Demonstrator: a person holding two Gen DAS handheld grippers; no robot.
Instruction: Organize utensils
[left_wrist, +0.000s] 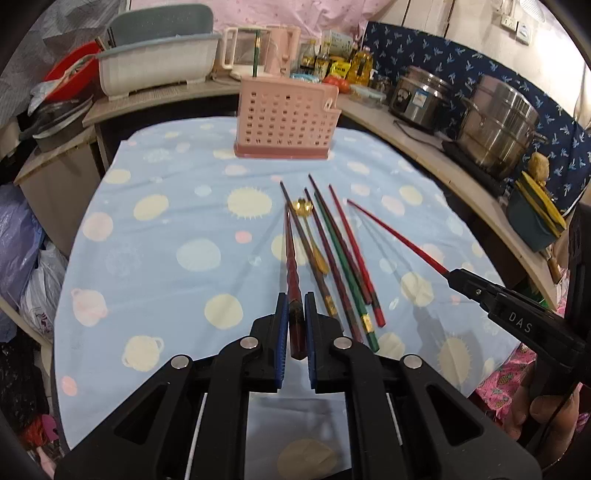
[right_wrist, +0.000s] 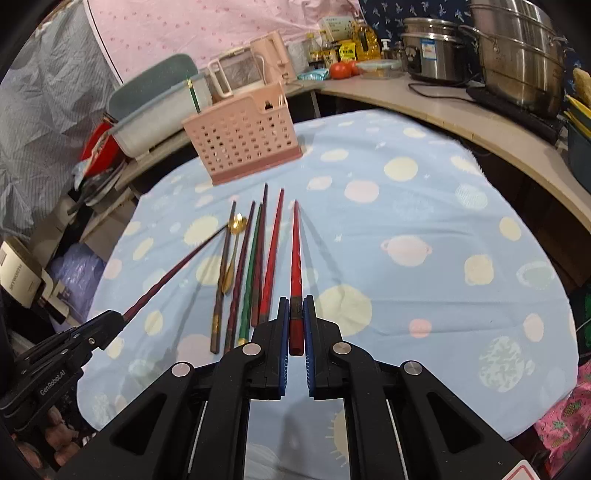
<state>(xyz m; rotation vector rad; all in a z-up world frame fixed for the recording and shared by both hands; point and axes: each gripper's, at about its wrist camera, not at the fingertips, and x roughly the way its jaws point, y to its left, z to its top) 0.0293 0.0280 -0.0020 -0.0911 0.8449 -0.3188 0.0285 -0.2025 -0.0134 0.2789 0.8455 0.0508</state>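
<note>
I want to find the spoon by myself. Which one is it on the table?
Look at the blue tablecloth with pale dots, in front of the pink plastic basket full of holes. A row of long thin chopsticks lies there, and the small gold metal spoon rests among them near the left side. It alone is shiny gold, shorter, with a round flower-like bowl.

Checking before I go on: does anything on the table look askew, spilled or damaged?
Nothing stands out. The pink holder stands upright, the loose chopsticks and gold spoon lie side by side on the cloth, and nothing looks spilled or broken.
</note>
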